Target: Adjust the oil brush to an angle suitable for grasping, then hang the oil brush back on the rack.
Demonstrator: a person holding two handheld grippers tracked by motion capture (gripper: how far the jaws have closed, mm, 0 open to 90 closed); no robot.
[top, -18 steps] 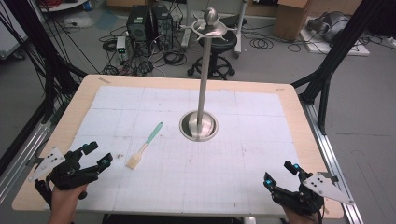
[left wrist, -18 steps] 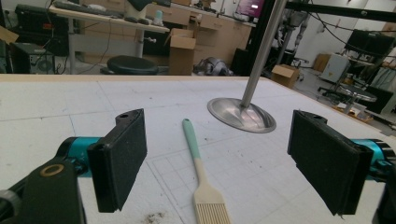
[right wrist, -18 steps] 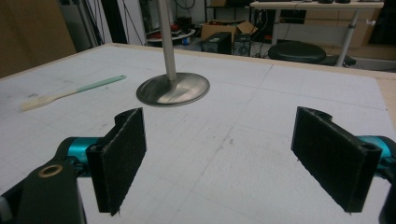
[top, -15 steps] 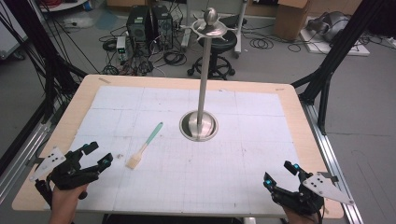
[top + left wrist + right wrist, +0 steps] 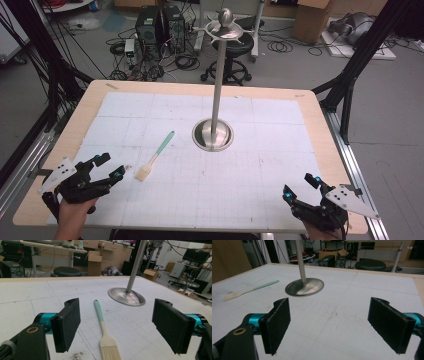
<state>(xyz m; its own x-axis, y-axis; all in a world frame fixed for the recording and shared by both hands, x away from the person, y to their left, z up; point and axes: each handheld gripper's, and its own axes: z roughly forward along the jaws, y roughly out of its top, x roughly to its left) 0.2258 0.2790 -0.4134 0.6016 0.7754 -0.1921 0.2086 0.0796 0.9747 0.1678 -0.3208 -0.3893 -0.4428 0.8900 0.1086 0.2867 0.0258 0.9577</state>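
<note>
A pastry brush (image 5: pixel 153 158) with a teal handle and pale bristles lies flat on the white gridded mat, left of centre. A steel stand (image 5: pixel 214 134), a round base with a tall pole and hooks at its top, rises from the middle of the mat. My left gripper (image 5: pixel 107 167) rests at the near left, open, with its jaws wide apart; the brush (image 5: pixel 106 335) lies on the mat just ahead, bristles toward me, untouched. My right gripper (image 5: pixel 300 186) sits at the near right corner, open and empty, pointing at the stand base (image 5: pixel 304 287) and the brush (image 5: pixel 249 291) farther off.
The wooden table (image 5: pixel 80 107) has bare edges around the mat. Black frame struts stand at its left and right sides. Beyond the far edge are a stool (image 5: pixel 233 50), computer cases and cables on the floor.
</note>
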